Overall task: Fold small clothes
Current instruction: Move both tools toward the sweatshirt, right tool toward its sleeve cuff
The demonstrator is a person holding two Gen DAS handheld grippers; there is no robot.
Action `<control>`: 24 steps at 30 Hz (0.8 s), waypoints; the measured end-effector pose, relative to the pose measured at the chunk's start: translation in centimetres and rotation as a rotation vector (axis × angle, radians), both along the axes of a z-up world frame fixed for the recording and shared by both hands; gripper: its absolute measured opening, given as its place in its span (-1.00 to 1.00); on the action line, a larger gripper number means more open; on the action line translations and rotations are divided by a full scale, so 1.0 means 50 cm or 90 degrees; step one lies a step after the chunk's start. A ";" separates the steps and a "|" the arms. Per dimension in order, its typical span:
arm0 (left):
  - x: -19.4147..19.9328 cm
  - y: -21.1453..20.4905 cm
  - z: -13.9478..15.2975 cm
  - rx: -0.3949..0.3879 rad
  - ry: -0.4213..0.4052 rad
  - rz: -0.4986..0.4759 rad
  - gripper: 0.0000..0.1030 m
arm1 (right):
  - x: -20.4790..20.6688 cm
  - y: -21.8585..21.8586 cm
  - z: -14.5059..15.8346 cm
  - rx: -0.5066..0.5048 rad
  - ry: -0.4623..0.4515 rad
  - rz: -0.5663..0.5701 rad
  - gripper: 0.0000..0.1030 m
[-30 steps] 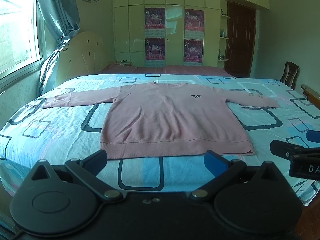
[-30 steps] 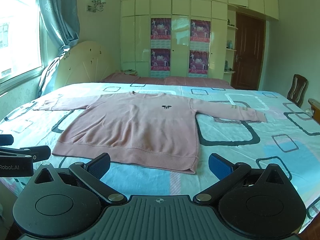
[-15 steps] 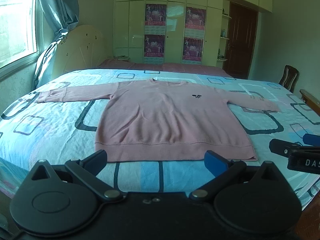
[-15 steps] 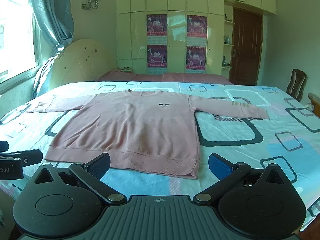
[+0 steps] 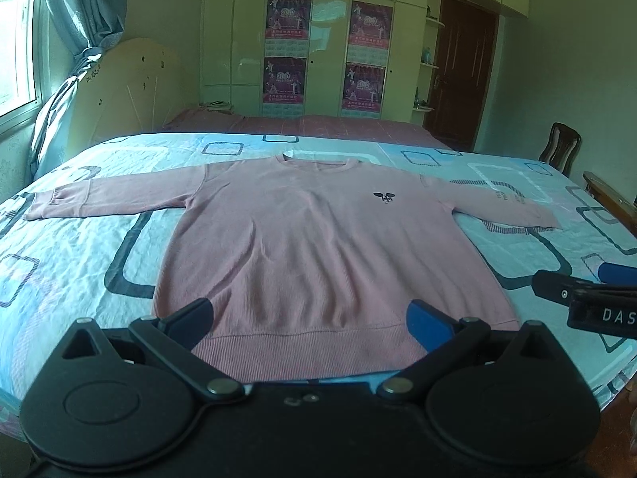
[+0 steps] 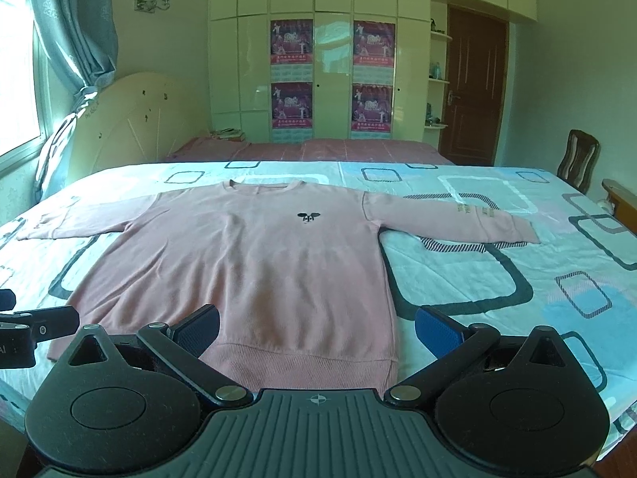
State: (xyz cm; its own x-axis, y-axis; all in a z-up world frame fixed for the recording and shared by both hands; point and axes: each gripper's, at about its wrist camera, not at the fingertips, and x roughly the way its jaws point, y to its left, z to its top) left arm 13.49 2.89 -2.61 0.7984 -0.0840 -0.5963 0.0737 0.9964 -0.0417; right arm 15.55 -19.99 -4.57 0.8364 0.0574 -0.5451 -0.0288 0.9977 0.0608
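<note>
A pink long-sleeved sweatshirt [image 5: 318, 247] lies flat and face up on the bed, sleeves spread to both sides, a small black logo on its chest; it also shows in the right wrist view [image 6: 254, 271]. My left gripper [image 5: 310, 314] is open and empty, hovering just above the hem near its middle. My right gripper [image 6: 316, 324] is open and empty above the hem's right corner. The right gripper shows at the right edge of the left wrist view [image 5: 589, 298]. The left gripper shows at the left edge of the right wrist view [image 6: 36, 326].
The bed [image 5: 79, 263] has a light blue sheet with dark rounded squares. A headboard [image 6: 131, 119] and curtain [image 6: 75, 32] stand at the left. Wardrobes [image 6: 330, 59] with posters fill the back wall. A wooden chair [image 6: 577, 159] and door [image 6: 473, 91] are at the right.
Both grippers have moved forward and lower toward the sweatshirt's hem, which now lies between their fingers in each view. Both stay open. The sweatshirt has not moved.
</note>
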 end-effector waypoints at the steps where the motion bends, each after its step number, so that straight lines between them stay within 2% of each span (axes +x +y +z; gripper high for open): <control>1: 0.015 0.001 0.001 0.004 0.001 -0.002 0.99 | 0.015 0.001 0.001 0.000 0.002 -0.007 1.00; 8: 0.109 0.039 -0.001 0.009 0.003 -0.030 0.99 | 0.103 0.013 0.002 0.002 0.004 -0.052 1.00; 13: 0.156 0.069 -0.010 -0.002 0.003 -0.021 0.99 | 0.143 0.020 0.002 -0.009 0.008 -0.071 1.00; 21: 0.218 0.052 -0.036 -0.011 0.001 -0.030 0.99 | 0.186 -0.026 -0.003 -0.018 -0.003 -0.120 1.00; 24: 0.240 0.032 -0.044 0.010 -0.002 -0.049 0.99 | 0.214 -0.057 -0.008 -0.014 -0.011 -0.136 1.00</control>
State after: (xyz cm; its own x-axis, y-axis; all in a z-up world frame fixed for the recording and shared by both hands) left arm 25.51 4.48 -4.83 0.7922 -0.1360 -0.5949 0.1503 0.9883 -0.0258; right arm 26.25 -22.84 -5.00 0.8378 -0.1344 -0.5292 0.1832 0.9822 0.0405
